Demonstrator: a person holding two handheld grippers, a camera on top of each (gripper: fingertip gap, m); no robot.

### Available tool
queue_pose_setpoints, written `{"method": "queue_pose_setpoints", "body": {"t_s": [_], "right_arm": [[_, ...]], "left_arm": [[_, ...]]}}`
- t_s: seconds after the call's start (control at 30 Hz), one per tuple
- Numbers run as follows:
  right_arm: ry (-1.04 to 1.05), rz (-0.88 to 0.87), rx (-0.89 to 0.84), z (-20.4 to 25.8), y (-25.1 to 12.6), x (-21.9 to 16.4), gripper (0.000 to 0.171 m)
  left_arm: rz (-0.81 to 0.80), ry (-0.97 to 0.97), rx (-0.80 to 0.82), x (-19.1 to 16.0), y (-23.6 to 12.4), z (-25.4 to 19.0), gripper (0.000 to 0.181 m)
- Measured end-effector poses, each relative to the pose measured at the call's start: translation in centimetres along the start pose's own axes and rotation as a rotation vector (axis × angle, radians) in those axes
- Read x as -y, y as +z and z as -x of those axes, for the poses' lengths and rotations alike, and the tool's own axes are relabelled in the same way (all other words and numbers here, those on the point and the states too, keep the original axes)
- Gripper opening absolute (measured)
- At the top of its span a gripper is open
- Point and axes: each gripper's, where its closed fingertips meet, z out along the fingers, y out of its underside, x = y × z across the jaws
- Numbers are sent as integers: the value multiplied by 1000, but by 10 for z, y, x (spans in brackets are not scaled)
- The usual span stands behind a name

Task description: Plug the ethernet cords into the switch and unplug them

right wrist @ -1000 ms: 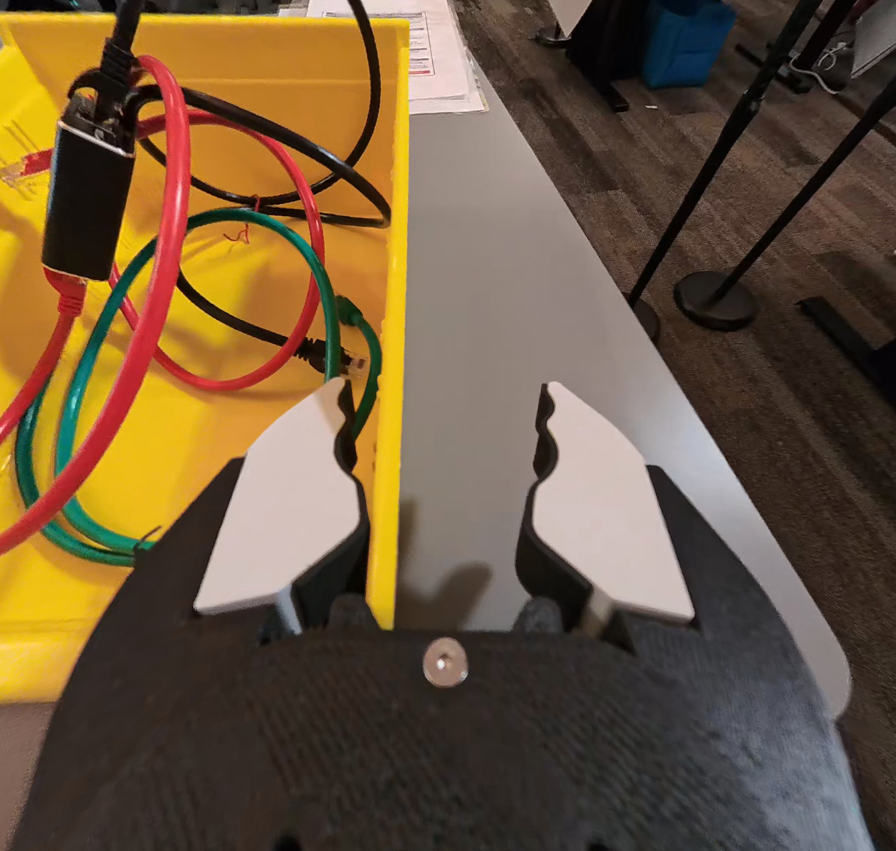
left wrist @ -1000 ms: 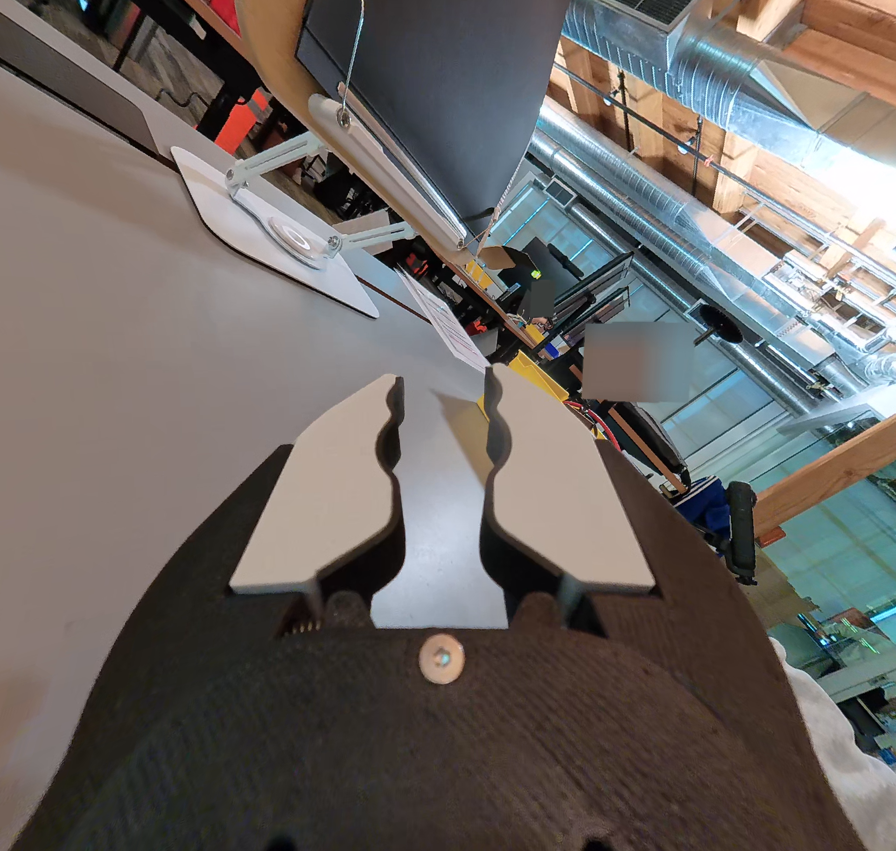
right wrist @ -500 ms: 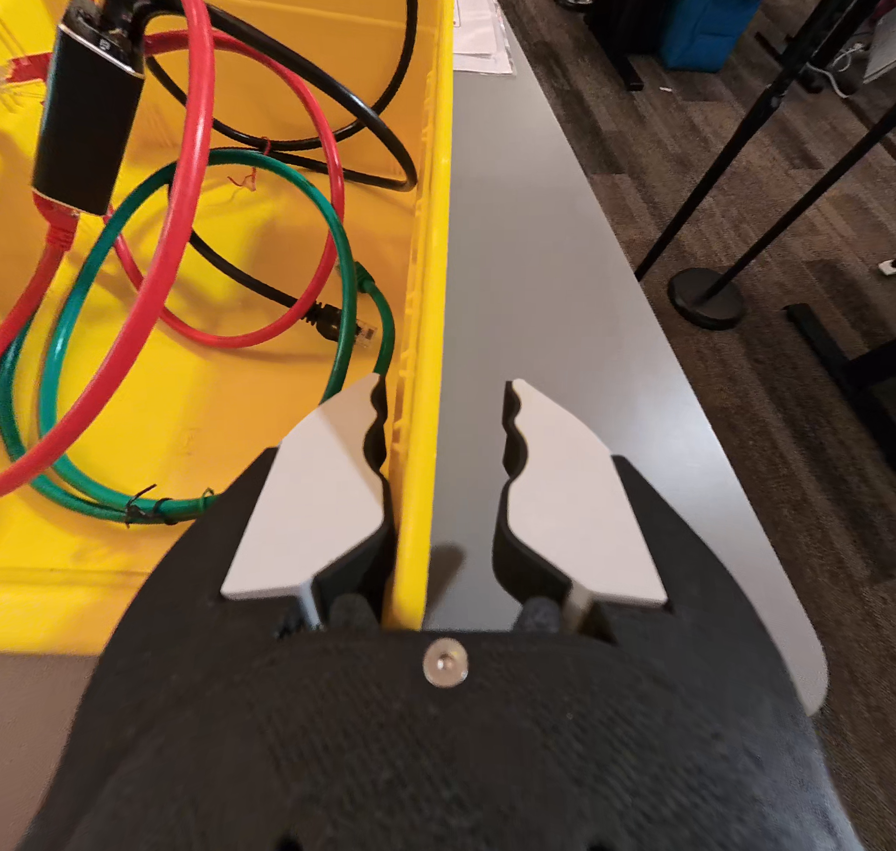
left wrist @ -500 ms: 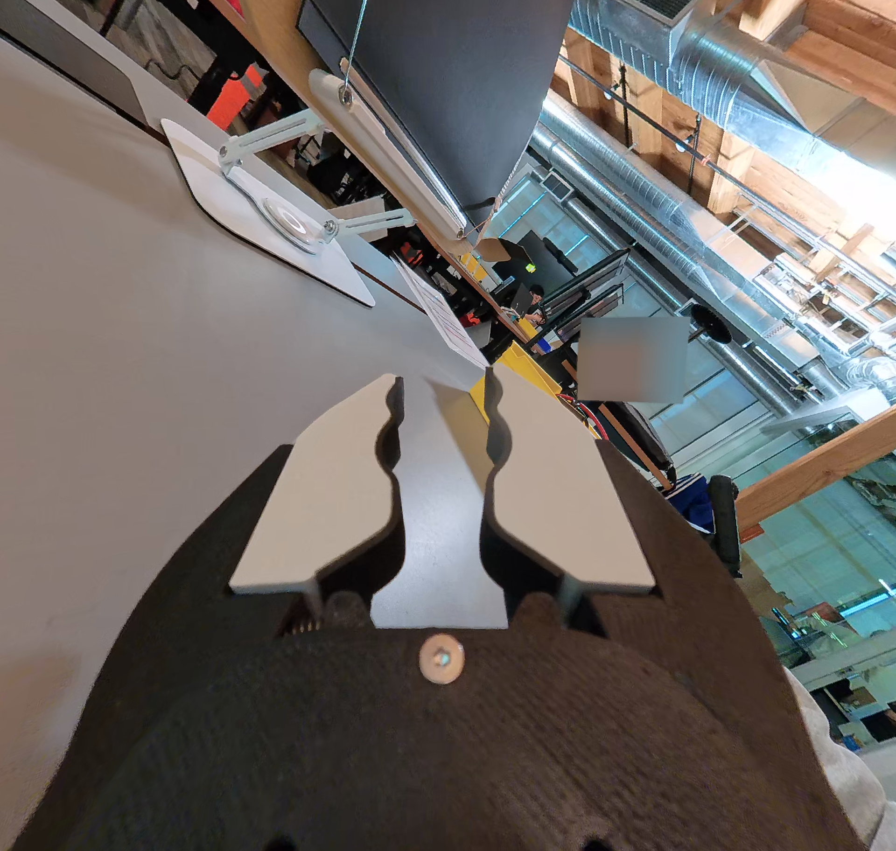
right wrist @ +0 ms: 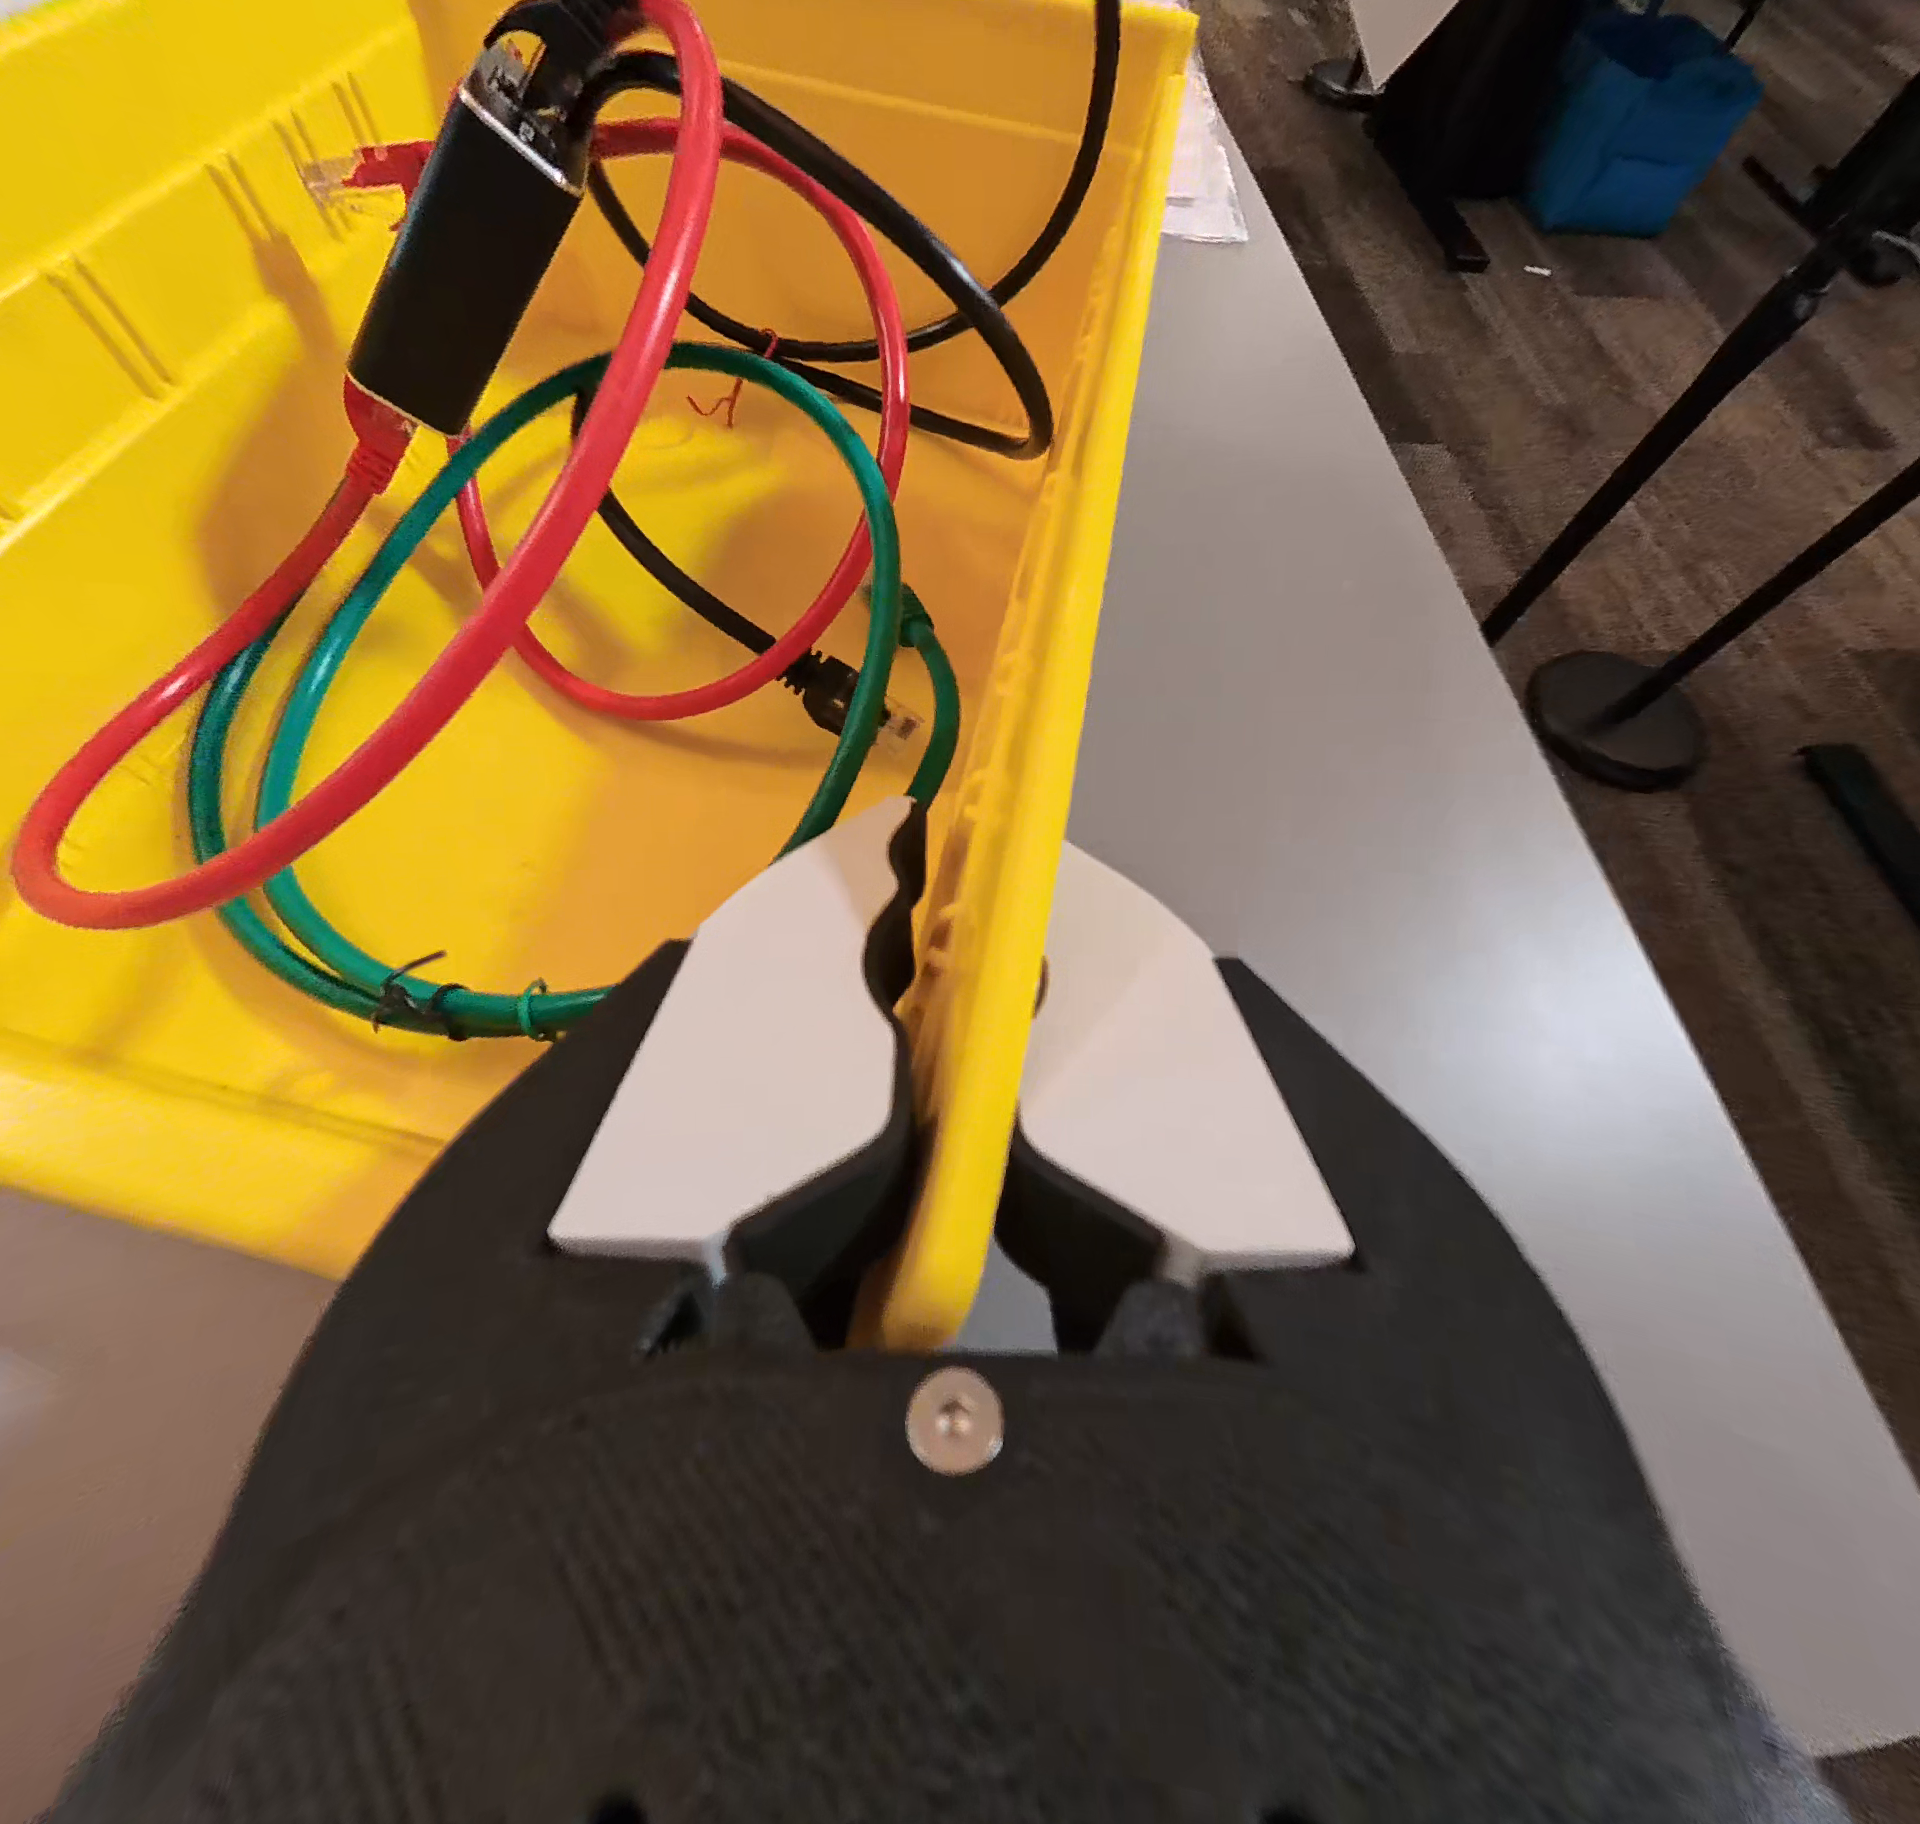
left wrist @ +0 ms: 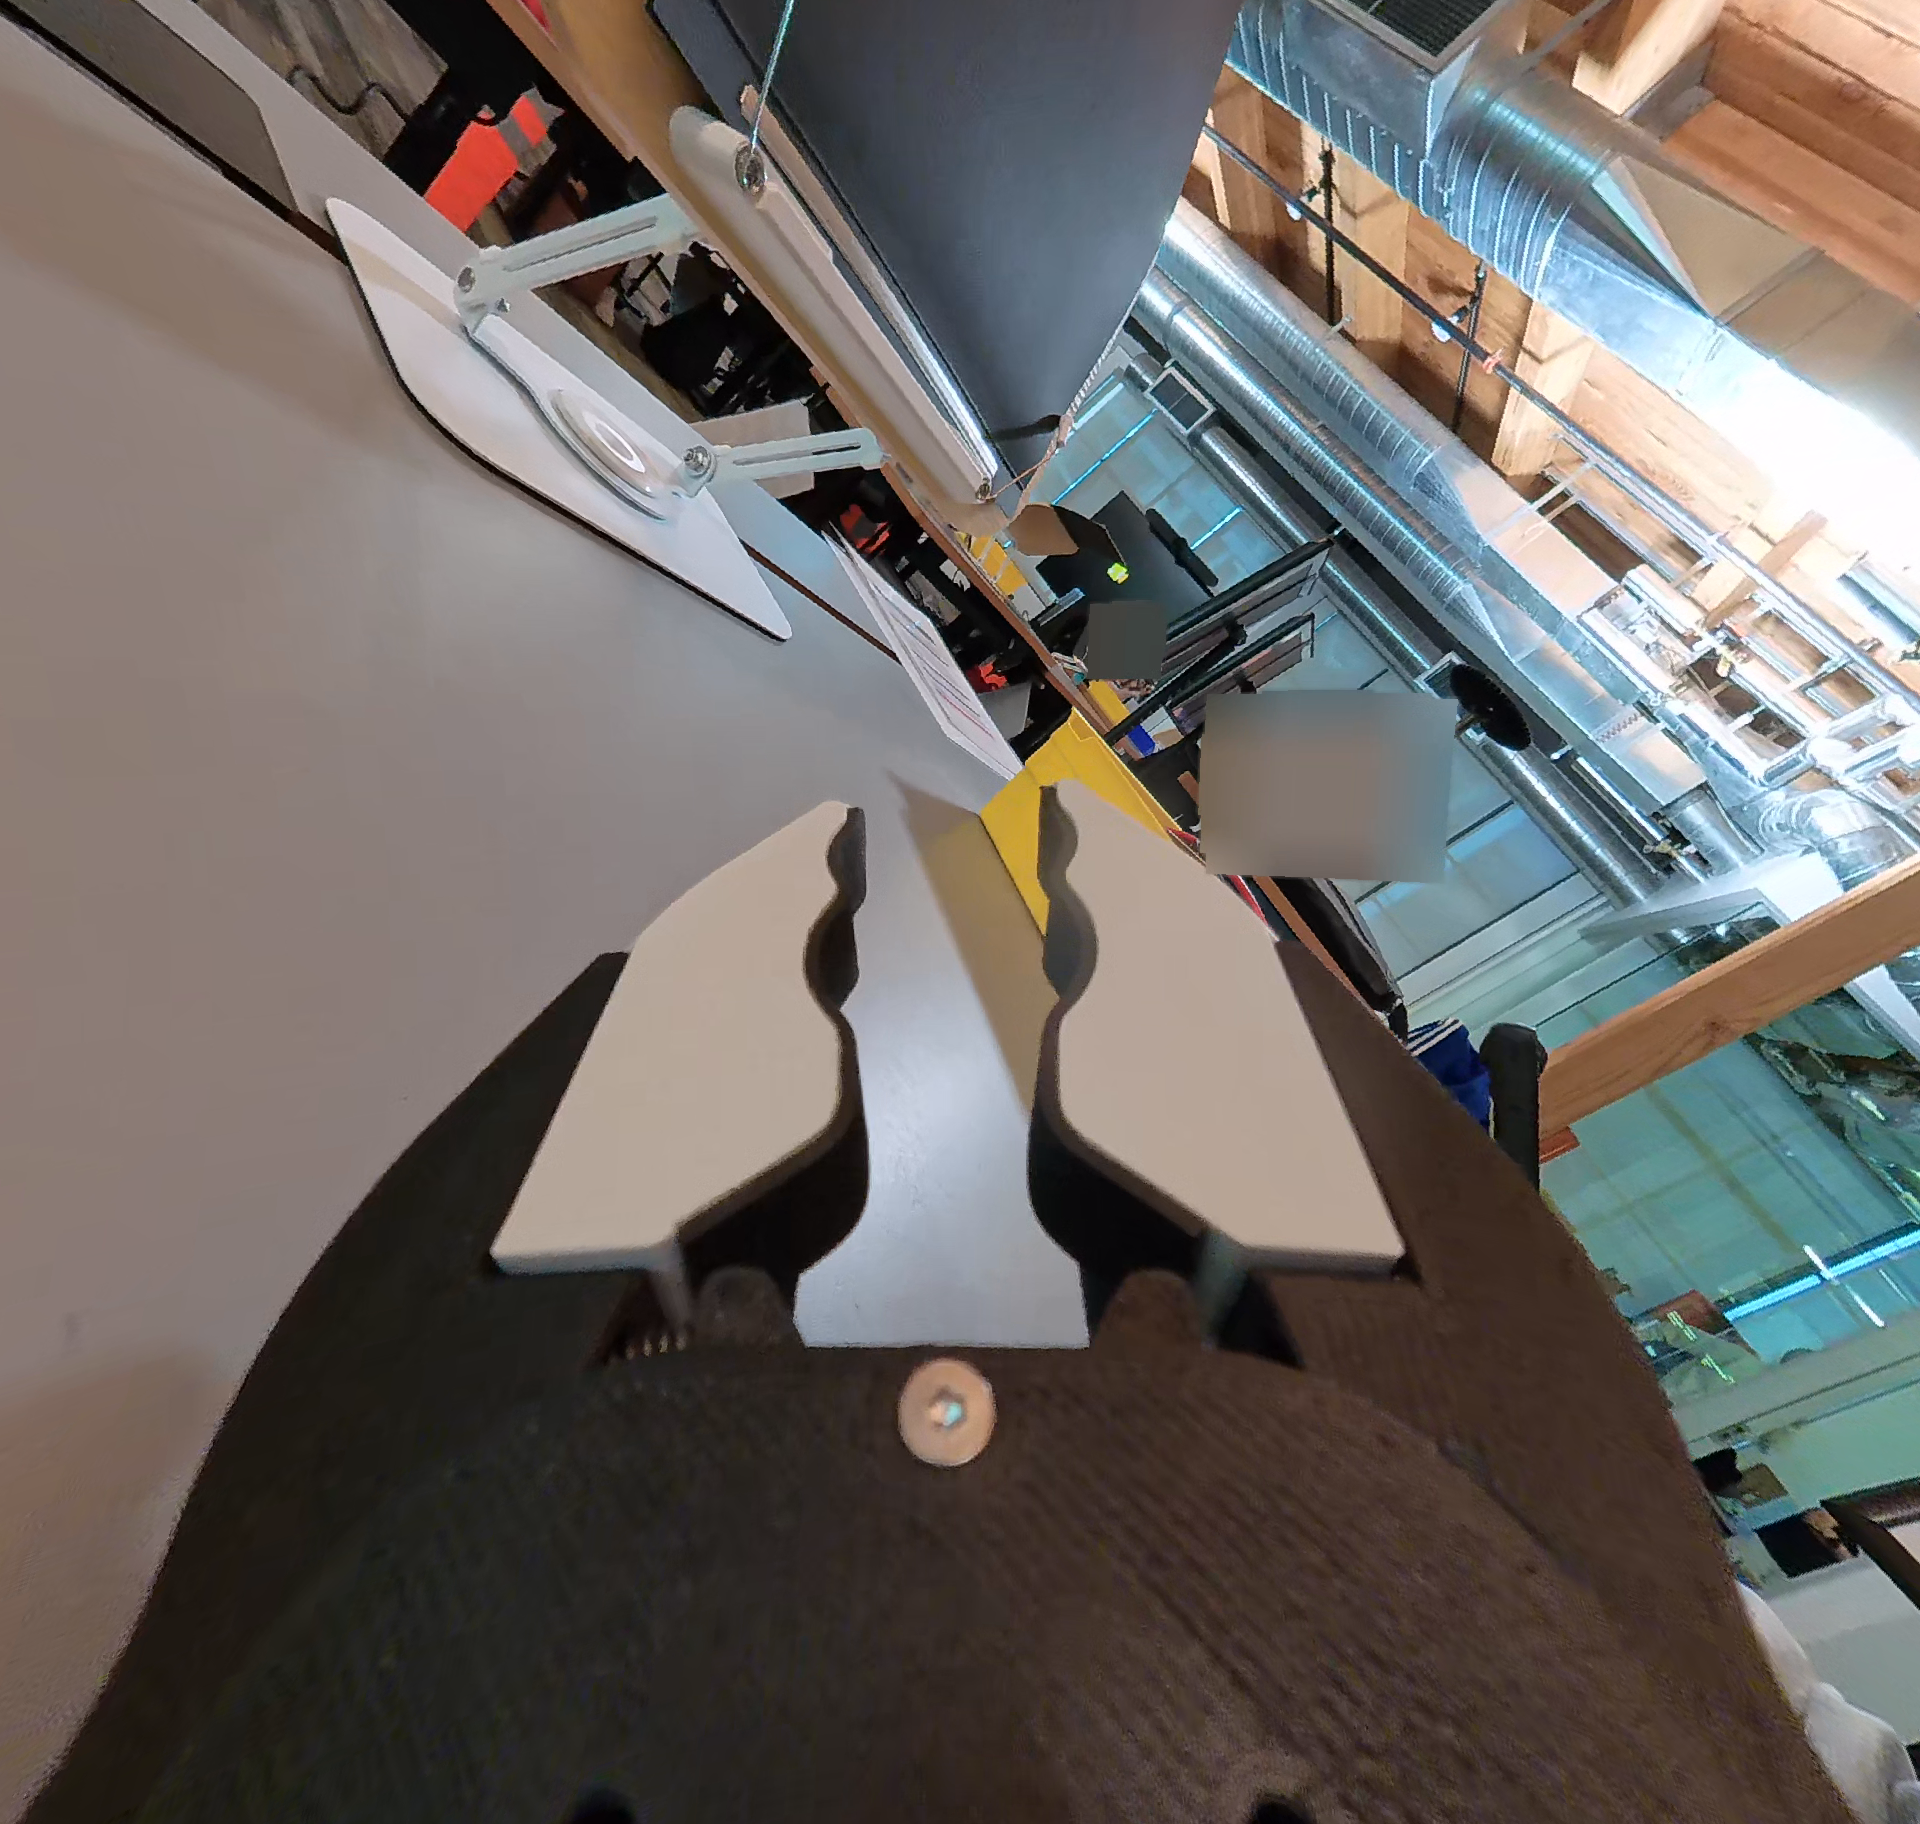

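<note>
Right now the right gripper (right wrist: 961, 933) is clamped on the yellow bin's (right wrist: 1049, 652) side wall; inside lie the black switch (right wrist: 457, 257) and red (right wrist: 623, 403), green (right wrist: 873, 527) and black cords (right wrist: 977, 299); any pull should stay low and slow, lest the bin tip; the left gripper (left wrist: 948, 917) idles part open, empty.

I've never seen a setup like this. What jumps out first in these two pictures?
The bright yellow bin fills the right wrist view, with the right claw clamped on its side wall. Inside it, red, green and black cords loop around a small black switch. The left claw hangs open and empty over a grey table.
</note>
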Motion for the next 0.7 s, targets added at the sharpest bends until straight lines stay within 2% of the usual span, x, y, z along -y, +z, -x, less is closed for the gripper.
{"method": "queue_pose_setpoints", "body": {"t_s": [0.2,0.37,0.57,0.63,0.7], "right_arm": [[127,-35,50,1,-2,4,10],[166,-128,87,7,-11,22,9],[135,-185,142,28,-19,40,8],[123,-175,166,39,-15,43,8],[102,-159,188,51,-8,45,8]], "left_arm": [[9,0,-5,-2,1,-1,33],[15,41,-1,-1,1,-4,33],[66,246,32,-8,2,-15,36],[31,399,179,0,-4,-6,62],[-74,613,343,22,-19,-3,91]]}}
